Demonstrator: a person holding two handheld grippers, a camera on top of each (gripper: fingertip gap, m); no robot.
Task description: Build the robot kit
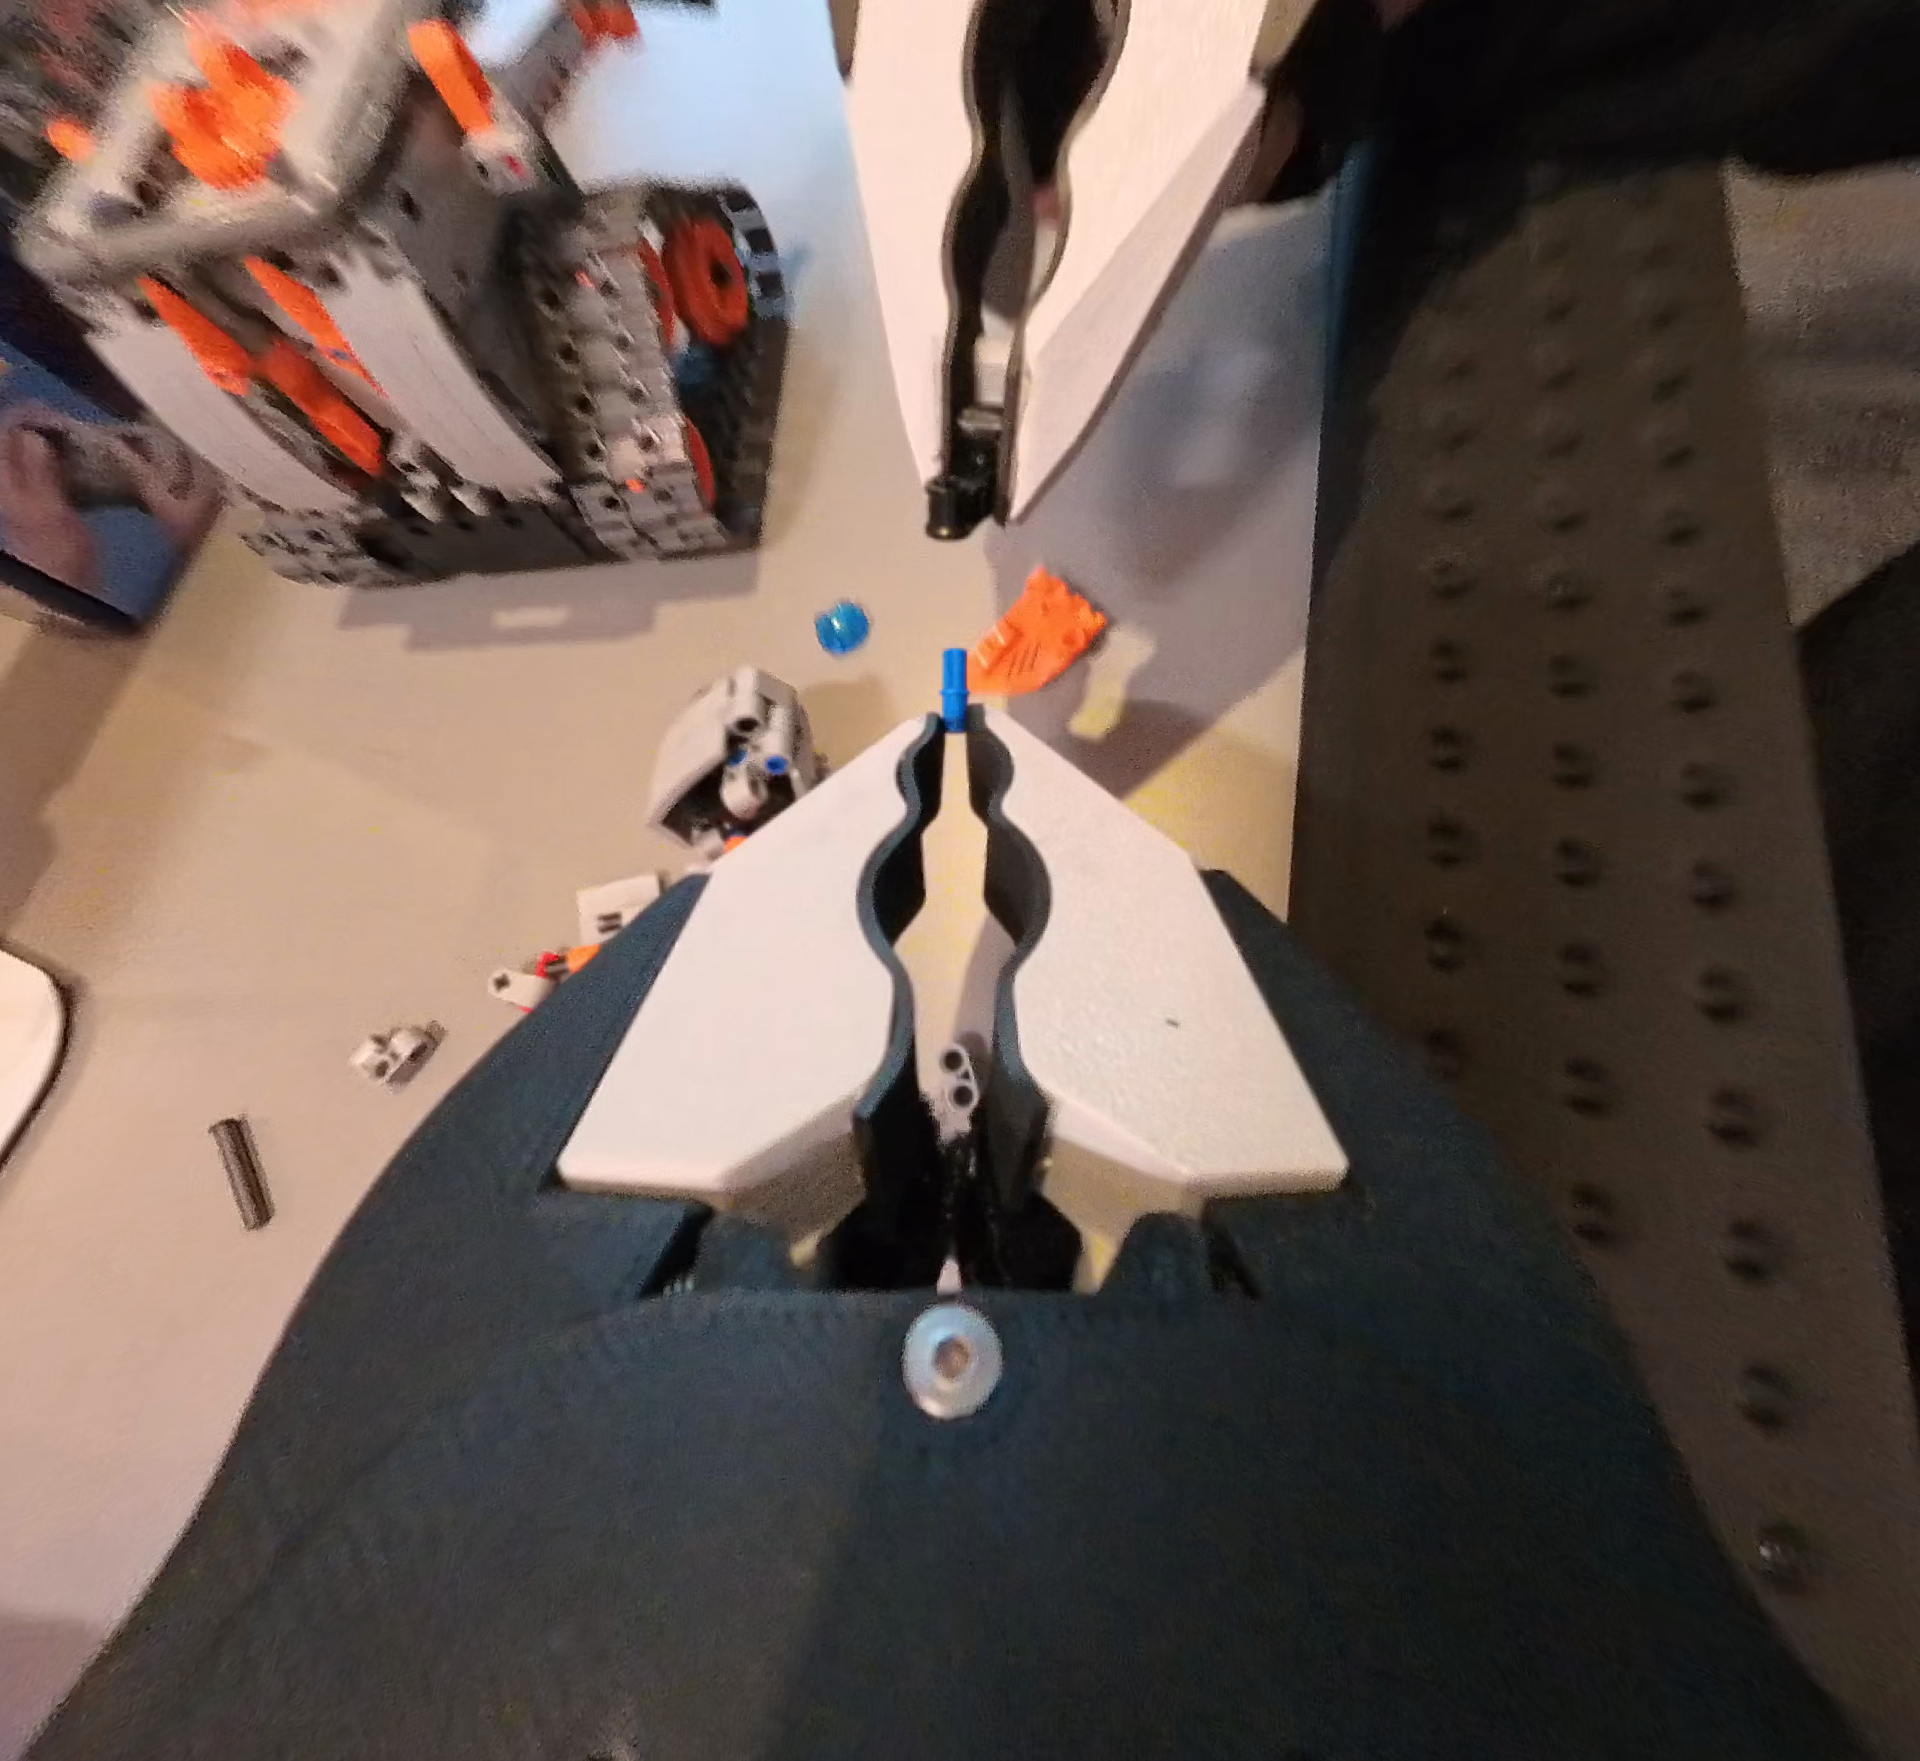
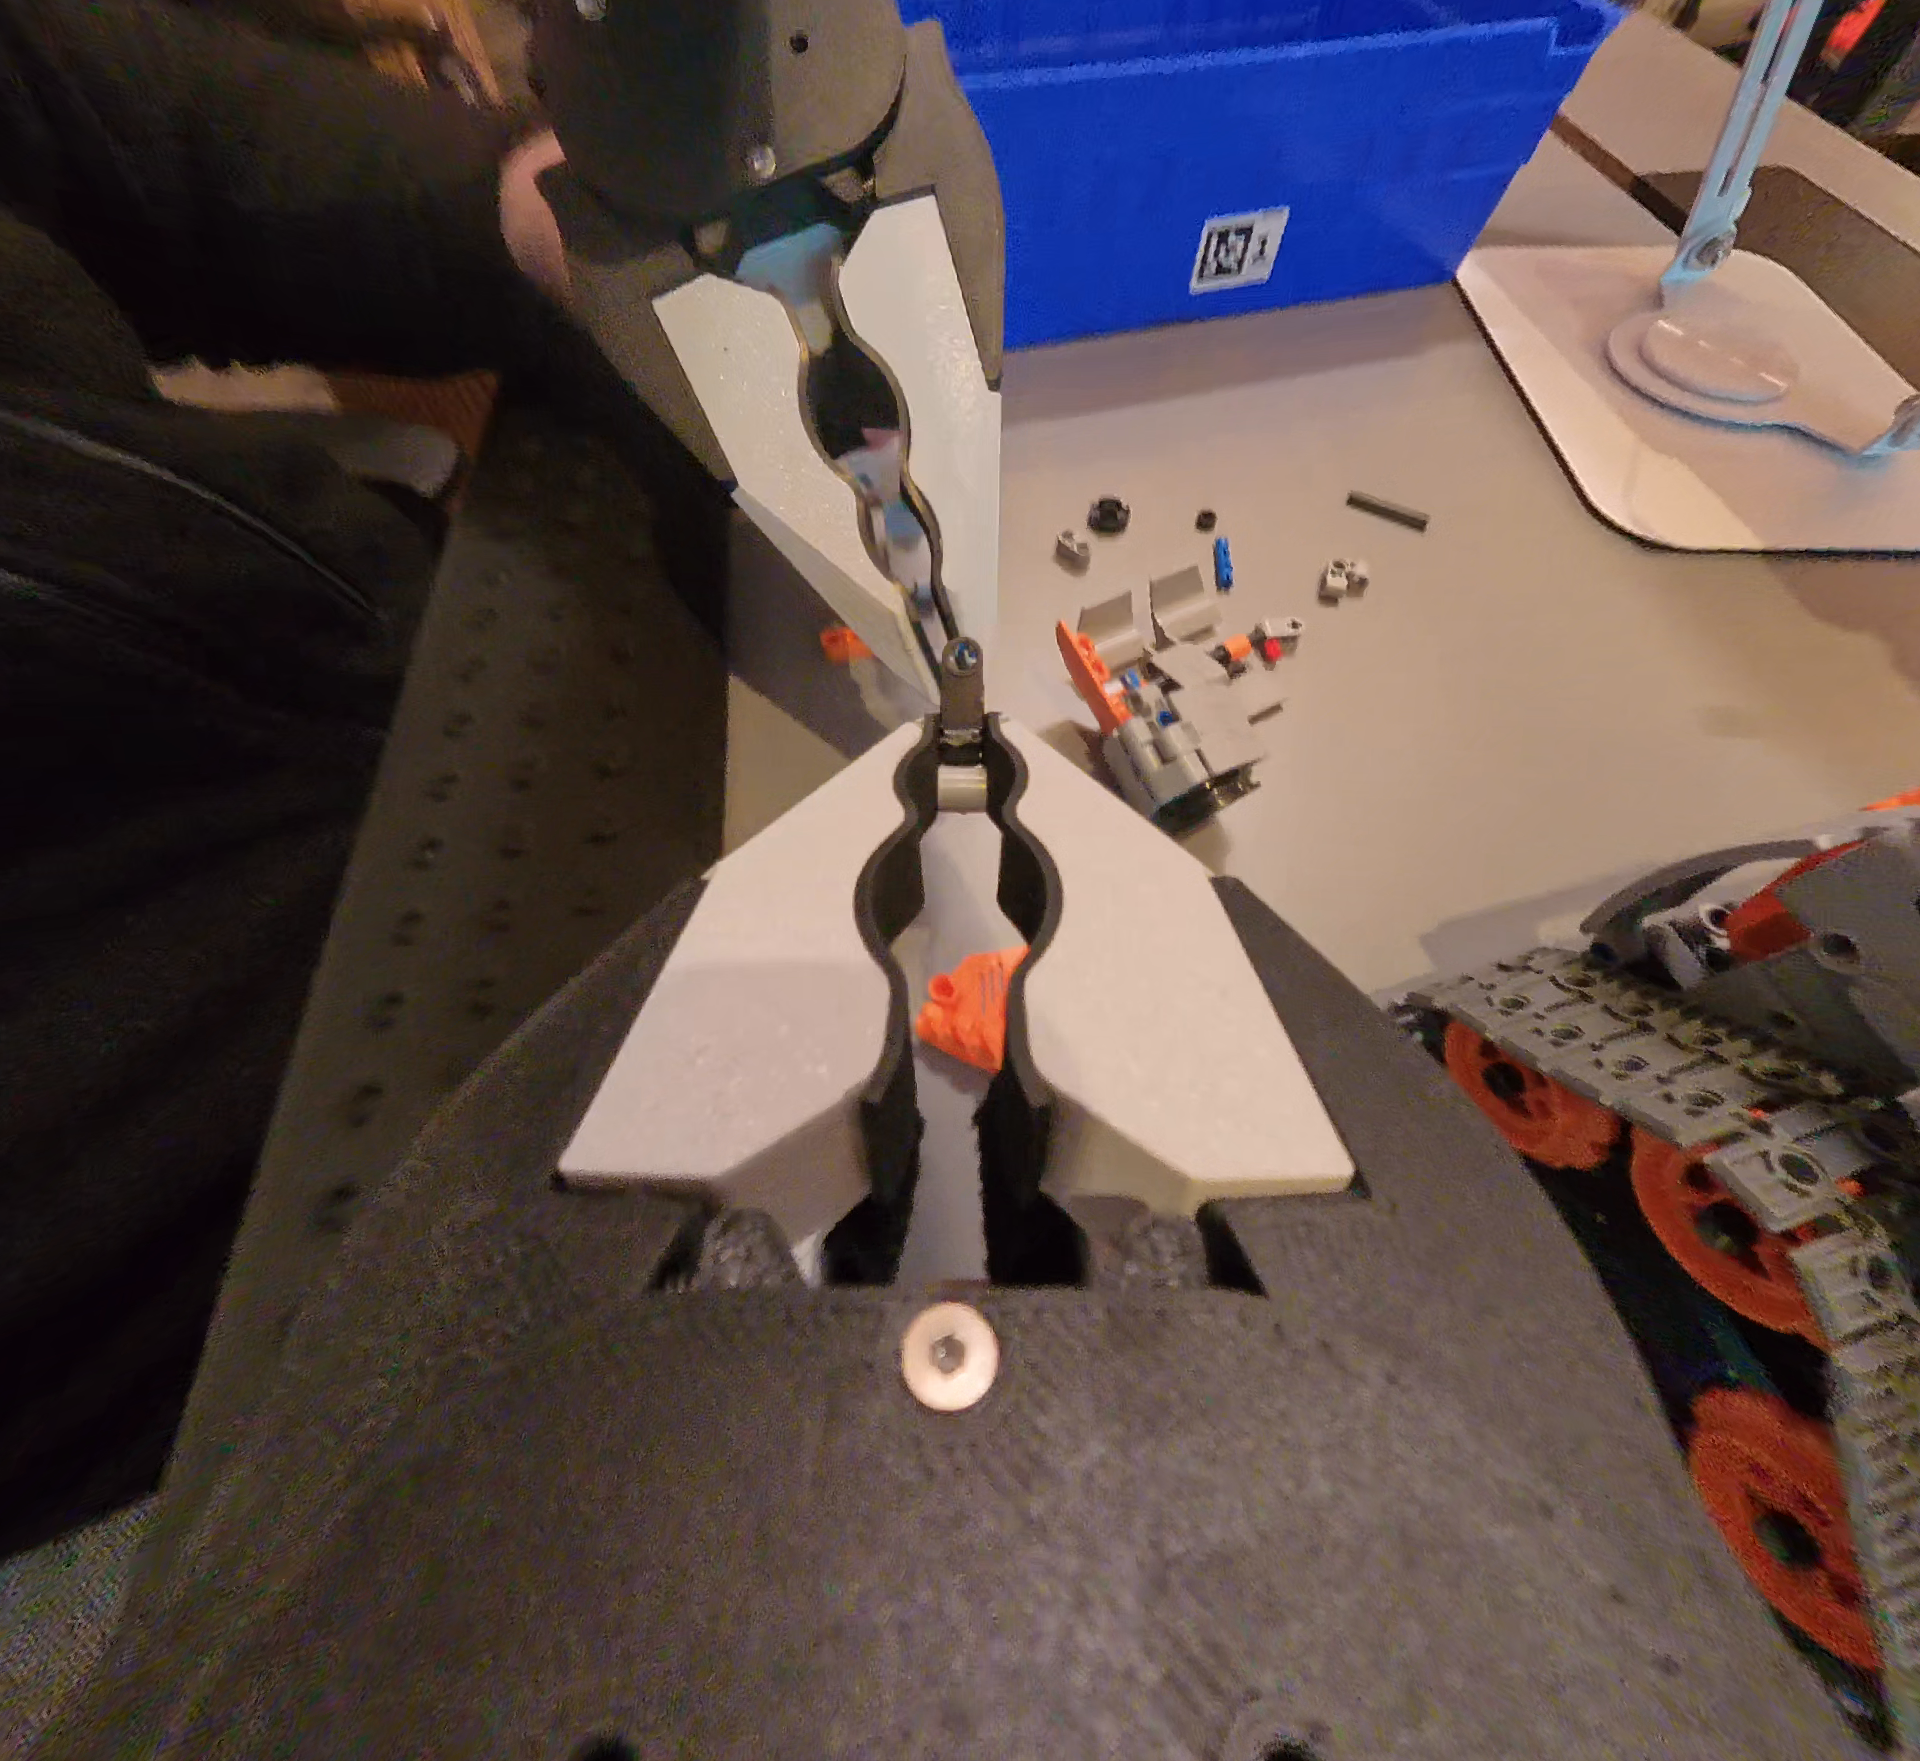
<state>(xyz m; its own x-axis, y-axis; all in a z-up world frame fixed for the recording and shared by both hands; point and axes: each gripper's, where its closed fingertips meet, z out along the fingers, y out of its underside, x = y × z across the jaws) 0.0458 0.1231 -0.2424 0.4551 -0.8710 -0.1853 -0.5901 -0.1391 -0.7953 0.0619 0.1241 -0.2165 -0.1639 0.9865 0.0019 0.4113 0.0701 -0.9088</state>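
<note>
left gripper (image 1: 953,724) fingers clamped on blue pin (image 1: 953,685) | right gripper (image 2: 961,743) fingers pinching dark connector (image 2: 961,685) | tips nearly meeting above bench (image 2: 1403,776) | line axes up, press gently

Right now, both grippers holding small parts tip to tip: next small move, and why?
Probably ease the left gripper forward along its own axis. Its fingers pinch a blue pin that sticks out toward the dark connector piece held by the right gripper. In the right wrist view a bit of blue shows at the connector's hole, so the two look nearly lined up; seating depth is unclear.
</note>
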